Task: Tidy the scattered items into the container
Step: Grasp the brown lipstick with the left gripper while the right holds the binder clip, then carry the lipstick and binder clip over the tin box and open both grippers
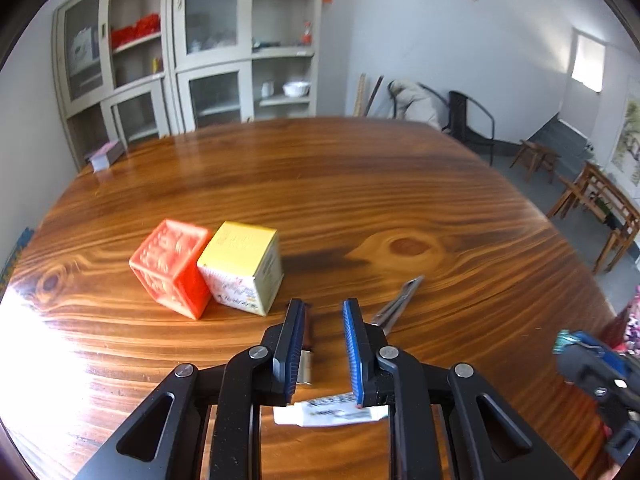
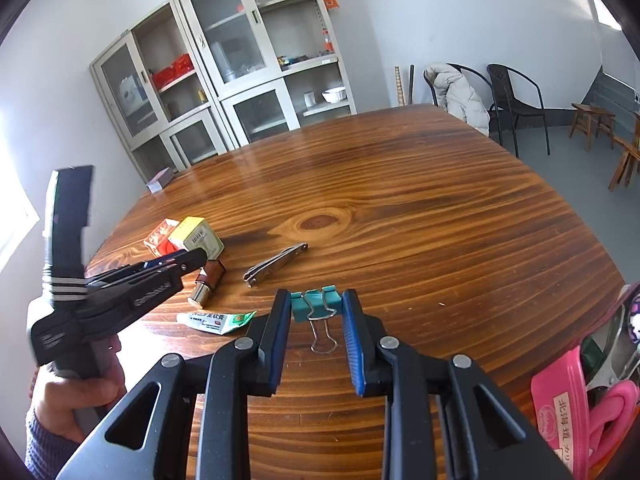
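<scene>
table [image 2: 420,216], wood. right gripper [image 2: 316,304]: clamped on a teal binder clip [image 2: 316,304], wire handle trailing back. left gripper [image 1: 322,344]: jaws narrow, nothing between them (sachet [image 1: 332,414] lies below). red cube [image 1: 170,266] touching yellow box [image 1: 240,266] at 10 o'clock; nail clippers [image 1: 398,300] at 1 o'clock. pink container [image 2: 580,396] at 4 o'clock of right gripper.

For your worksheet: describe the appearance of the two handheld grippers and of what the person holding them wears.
Both grippers, left gripper and right gripper, have black linkage arms with silver pivot pins and ribbed blue pads. The left one's black handle bears white stripes. A purple knitted sleeve covers the wrist.
</scene>
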`<state>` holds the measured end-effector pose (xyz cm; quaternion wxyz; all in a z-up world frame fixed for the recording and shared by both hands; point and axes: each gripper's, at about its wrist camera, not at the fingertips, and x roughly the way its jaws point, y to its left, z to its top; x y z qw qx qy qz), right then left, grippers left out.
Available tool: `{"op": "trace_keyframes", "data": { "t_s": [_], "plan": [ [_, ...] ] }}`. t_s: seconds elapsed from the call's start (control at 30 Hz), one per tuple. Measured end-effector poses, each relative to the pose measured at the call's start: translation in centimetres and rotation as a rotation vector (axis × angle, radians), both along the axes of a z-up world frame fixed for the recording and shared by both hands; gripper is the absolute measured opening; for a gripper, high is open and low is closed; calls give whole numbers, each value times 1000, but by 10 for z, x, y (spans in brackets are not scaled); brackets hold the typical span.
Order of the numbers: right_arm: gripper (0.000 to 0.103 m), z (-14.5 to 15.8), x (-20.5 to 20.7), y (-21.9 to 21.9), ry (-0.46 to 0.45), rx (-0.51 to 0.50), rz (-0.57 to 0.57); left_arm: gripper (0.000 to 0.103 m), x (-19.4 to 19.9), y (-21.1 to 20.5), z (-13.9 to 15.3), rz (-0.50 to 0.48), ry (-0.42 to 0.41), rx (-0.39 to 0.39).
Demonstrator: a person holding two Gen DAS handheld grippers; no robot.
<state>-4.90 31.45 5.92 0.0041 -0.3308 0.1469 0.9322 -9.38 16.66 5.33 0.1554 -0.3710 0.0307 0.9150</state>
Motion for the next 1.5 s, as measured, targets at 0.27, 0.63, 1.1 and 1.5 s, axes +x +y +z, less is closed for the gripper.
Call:
{"op": "trace_keyframes", "data": {
  "t_s": [0.27,0.63,1.1,1.5],
  "plan": [
    [29,-1,3,1,2,-23,-6,22,-9,-4,-8,27,-37,-15],
    [29,-4,1,2,-9,-29,2,69,-29,-8,-43,76,-66,-95],
    [29,5,11,7,35,-24,-31,21,-9,-2,-23,20,-63,-19],
    [29,36,126,59,140,-2,-265,21,71,38,53,-176,81,105]
  ]
}}
